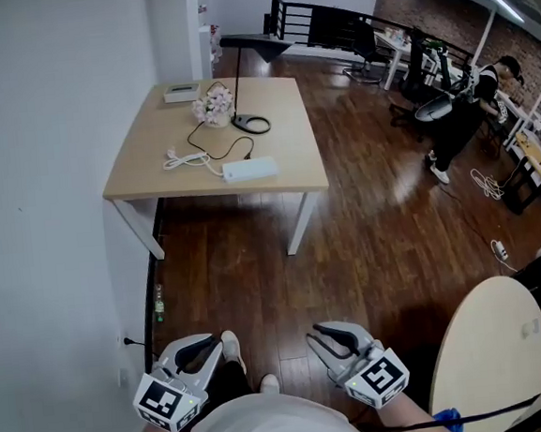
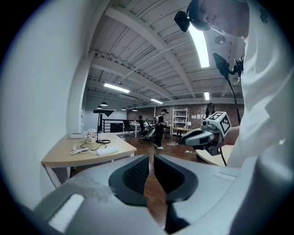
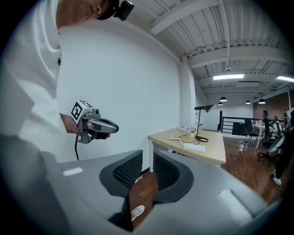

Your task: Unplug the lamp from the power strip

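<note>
Both grippers hang low by the person's body, well apart from the wooden surface (image 1: 151,145). The left hand-held gripper (image 1: 215,342) has only a narrow gap between its jaws, the right hand-held gripper (image 1: 316,336) a somewhat wider one, and neither holds anything. On the surface the black lamp (image 1: 239,81) stands upright near the far edge, and its black cord (image 1: 232,148) runs to the white power strip (image 1: 250,170) lying near the front edge.
</note>
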`<act>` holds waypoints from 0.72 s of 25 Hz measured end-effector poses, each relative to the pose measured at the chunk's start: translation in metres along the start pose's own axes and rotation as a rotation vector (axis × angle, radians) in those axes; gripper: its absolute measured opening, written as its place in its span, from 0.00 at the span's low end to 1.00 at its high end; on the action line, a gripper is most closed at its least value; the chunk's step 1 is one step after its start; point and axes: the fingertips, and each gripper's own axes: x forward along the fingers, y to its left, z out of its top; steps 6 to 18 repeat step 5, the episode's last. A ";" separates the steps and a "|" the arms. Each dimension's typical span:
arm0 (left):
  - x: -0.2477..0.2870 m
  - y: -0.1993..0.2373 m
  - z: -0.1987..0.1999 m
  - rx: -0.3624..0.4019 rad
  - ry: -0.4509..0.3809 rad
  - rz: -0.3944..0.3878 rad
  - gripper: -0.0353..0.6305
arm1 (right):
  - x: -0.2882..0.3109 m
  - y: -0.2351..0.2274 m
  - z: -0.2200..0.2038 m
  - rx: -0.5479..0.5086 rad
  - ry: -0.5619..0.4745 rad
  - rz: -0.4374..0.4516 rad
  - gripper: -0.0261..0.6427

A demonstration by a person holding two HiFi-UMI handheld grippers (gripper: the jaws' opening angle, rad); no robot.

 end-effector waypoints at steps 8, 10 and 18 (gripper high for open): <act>0.012 -0.008 0.002 -0.004 -0.003 -0.028 0.12 | -0.011 -0.008 -0.003 -0.005 -0.008 -0.017 0.15; 0.012 -0.008 0.002 -0.004 -0.003 -0.028 0.12 | -0.011 -0.008 -0.003 -0.005 -0.008 -0.017 0.15; 0.012 -0.008 0.002 -0.004 -0.003 -0.028 0.12 | -0.011 -0.008 -0.003 -0.005 -0.008 -0.017 0.15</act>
